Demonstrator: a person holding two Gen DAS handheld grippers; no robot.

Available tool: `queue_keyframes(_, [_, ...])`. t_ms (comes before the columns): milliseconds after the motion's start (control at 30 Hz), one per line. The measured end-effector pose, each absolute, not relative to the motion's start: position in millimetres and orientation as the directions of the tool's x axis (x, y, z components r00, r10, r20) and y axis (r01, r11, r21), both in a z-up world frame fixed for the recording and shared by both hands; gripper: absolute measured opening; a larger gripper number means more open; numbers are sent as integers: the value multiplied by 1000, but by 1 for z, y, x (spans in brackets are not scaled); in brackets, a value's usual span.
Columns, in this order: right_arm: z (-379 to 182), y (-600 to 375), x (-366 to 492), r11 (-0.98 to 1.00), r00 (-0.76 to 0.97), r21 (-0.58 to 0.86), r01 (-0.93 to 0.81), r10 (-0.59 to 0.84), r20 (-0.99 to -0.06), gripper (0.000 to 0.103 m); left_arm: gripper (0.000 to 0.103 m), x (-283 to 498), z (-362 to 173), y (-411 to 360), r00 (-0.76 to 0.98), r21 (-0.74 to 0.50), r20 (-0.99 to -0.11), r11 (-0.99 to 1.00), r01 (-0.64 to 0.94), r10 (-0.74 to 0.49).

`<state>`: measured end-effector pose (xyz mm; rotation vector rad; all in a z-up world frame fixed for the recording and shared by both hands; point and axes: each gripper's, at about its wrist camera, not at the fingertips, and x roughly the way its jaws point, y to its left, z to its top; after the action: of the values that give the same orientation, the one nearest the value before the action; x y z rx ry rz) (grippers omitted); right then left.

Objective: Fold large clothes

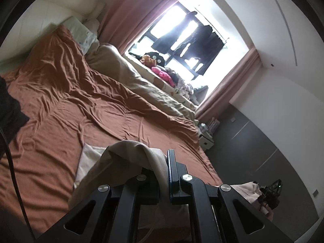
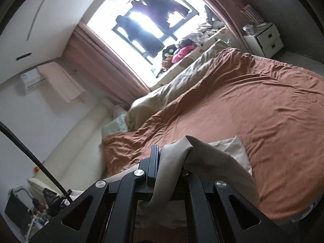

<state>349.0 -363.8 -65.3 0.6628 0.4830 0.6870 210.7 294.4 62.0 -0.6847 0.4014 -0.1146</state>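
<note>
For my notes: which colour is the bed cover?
Rust orange, plain and wrinkled. The bed cover shows best in the right wrist view.

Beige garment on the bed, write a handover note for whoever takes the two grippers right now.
Left gripper: shut on the beige garment, cloth bunched over its jaws.
Right gripper: shut on the same garment, another part.
Garment: lifted at both grips, the rest trailing onto the rust-coloured bedspread.
Done: both holds taken.
Left: no finished fold shows yet; spread it flat on the bed, fold, smooth.
</note>
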Motion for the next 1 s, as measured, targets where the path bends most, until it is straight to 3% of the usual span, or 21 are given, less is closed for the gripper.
queue_keyframes(300, [-68,-312,417,639,674,695,-328,675,-302,2,6,311,22,321,881,-620,-416,779,-92,-227])
queue_keyframes(767, [-119,-221,515,721,594,678,-143,611,-524,2,7,419,-114,356,743,-608,-622,750,-260,-247])
queue_keyframes(933, [-126,-205,536,726,561,682,-88,602,-568,5,22,441,-144,361,680,-591,-689,737,-328,-250])
queue_keyframes(967, [-126,-208,537,719,558,690,-82,606,-566,7,34,442,-147,362,678,-597,-689,730,-332,-256])
queue_keyframes(1000, [-123,-208,539,710,557,700,-78,613,-560,9,55,443,-147,363,682,-603,-685,725,-332,-257])
